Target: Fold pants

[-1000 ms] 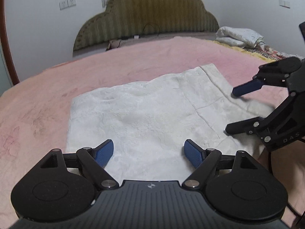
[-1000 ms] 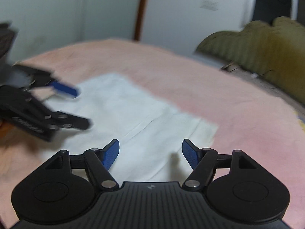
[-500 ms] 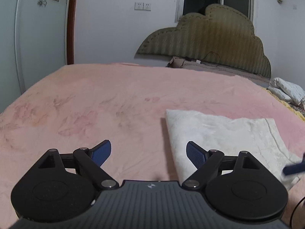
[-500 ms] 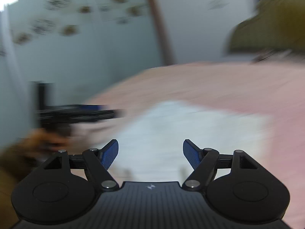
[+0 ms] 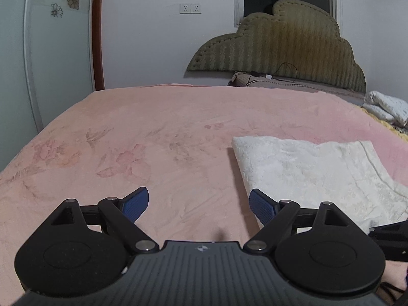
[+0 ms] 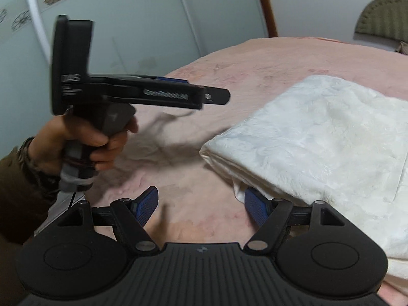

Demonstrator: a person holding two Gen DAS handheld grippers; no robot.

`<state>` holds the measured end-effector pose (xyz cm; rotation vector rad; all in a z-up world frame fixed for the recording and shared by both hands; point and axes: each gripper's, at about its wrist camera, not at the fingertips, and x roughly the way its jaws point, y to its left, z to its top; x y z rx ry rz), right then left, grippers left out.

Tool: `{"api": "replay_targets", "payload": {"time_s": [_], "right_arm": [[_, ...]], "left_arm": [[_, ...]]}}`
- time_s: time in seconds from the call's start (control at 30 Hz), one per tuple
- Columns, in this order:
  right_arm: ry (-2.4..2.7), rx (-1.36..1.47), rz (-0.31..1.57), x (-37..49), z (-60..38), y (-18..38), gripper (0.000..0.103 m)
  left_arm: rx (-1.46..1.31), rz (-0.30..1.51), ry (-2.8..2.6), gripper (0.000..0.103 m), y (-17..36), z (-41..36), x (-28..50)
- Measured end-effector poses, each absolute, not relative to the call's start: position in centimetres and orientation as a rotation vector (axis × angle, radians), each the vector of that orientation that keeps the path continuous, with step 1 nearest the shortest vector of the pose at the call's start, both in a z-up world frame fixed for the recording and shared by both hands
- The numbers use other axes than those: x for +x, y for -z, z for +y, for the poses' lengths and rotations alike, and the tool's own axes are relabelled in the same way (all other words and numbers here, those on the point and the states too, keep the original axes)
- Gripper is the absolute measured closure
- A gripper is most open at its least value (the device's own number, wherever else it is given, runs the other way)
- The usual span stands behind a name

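The white pants (image 5: 313, 170) lie folded into a thick rectangle on the pink blanket (image 5: 153, 140). My left gripper (image 5: 199, 195) is open over bare blanket, just left of the pants' near left corner, with nothing between its fingers. In the right wrist view the pants (image 6: 318, 140) fill the right side. My right gripper (image 6: 201, 193) is open, and its right fingertip (image 6: 255, 204) sits right at the stacked near edge of the cloth. The left gripper (image 6: 216, 95) shows side-on above the blanket at the left, held by a hand (image 6: 97, 137).
The bed runs back to an olive padded headboard (image 5: 280, 46). A bundle of white bedding (image 5: 385, 107) lies at the far right edge. A pale wardrobe door (image 5: 51, 51) with flower stickers stands beyond the bed's left side. Cables rest near the headboard.
My left gripper swung left off the pants to bare blanket. The right gripper swung left from above the pants to their near left corner. Both stayed open.
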<state>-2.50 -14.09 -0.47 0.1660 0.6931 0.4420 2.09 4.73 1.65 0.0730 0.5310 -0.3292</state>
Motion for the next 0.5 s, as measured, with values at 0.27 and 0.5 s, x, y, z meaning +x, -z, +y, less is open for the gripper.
{"api": "replay_targets", "payload": {"time_s": [0.27,0.5], "right_arm": [[-0.439,-0.011,0.671,-1.4,-9.1,1.5,0.004],[-0.568,-0.021,0.709,-2.2,-9.9,0.8,0.007]], "left_arm": [[0.086,0.518,0.343,0.015,-2.3,4.2,1.6],[0.105,0.489,0.404,0.015,-2.8,2.4,1.7]]}}
